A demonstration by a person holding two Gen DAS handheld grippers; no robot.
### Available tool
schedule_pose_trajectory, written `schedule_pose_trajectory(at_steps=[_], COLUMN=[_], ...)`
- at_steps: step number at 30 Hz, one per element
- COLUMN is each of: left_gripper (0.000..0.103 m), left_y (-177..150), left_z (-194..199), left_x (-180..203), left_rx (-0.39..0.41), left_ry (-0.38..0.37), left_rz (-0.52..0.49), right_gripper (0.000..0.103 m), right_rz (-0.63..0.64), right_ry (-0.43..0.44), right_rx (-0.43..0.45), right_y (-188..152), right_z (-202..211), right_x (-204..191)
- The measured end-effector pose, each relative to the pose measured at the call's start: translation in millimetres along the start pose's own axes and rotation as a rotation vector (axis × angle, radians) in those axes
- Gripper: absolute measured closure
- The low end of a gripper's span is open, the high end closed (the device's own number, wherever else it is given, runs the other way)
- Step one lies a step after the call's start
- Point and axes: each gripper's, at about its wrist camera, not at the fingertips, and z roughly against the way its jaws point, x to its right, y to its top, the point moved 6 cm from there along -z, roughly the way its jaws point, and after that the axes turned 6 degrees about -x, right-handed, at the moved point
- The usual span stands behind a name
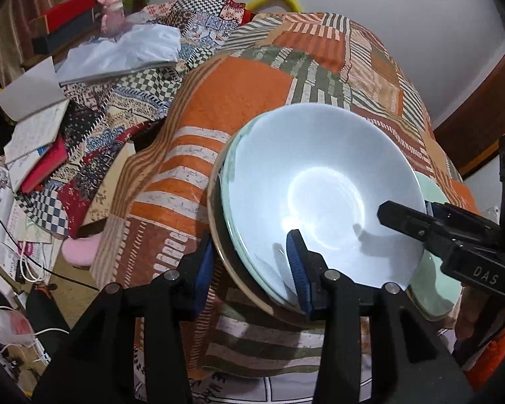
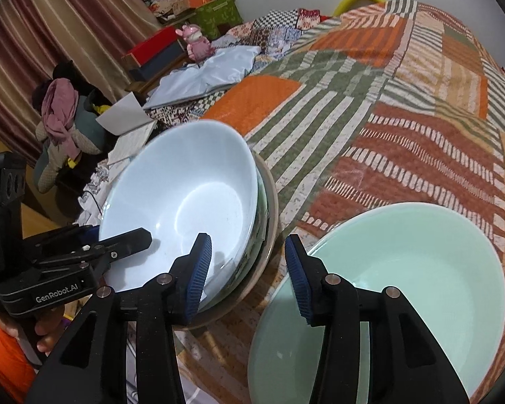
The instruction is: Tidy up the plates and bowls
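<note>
A pale blue bowl sits on top of a stack of dishes with a beige plate at the bottom, on a patchwork bedspread; it also shows in the right wrist view. A mint green bowl lies to its right, partly seen in the left wrist view. My left gripper is open and straddles the stack's near left rim, one finger inside the blue bowl. My right gripper is open, its left finger over the blue bowl's right rim, its right finger over the green bowl's rim.
The patchwork bedspread stretches behind the dishes. Books and papers, a white cloth, a pink toy and boxes clutter the left side. Cables lie on the floor at the lower left.
</note>
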Motion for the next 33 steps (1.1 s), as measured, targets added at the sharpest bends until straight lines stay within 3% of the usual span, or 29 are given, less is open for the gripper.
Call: schedule_pose_trajectory(at_steps=[13,18,33], left_gripper=[0.061,0.061,0.061], left_y=[4.1,5.2,4.7], left_z=[-15.5,-12.7,15.0], left_x=[-0.5,2.2,21.1], left_rx=[-0.012,-0.004,0.049], left_ry=[-0.024,-0.007,0.021], left_rz=[0.009,0.001,-0.010], right_gripper=[0.067,0.072,0.072], right_rz=[0.010,-0.041,-0.045], right_ry=[-0.026,-0.010,-0.019], right_rx=[-0.024,-0.024,0.058], right_y=[2.0,4.3,4.8], right_z=[-14.8,-11.3,24.9], right_x=[-6.1,-1.8,1.9])
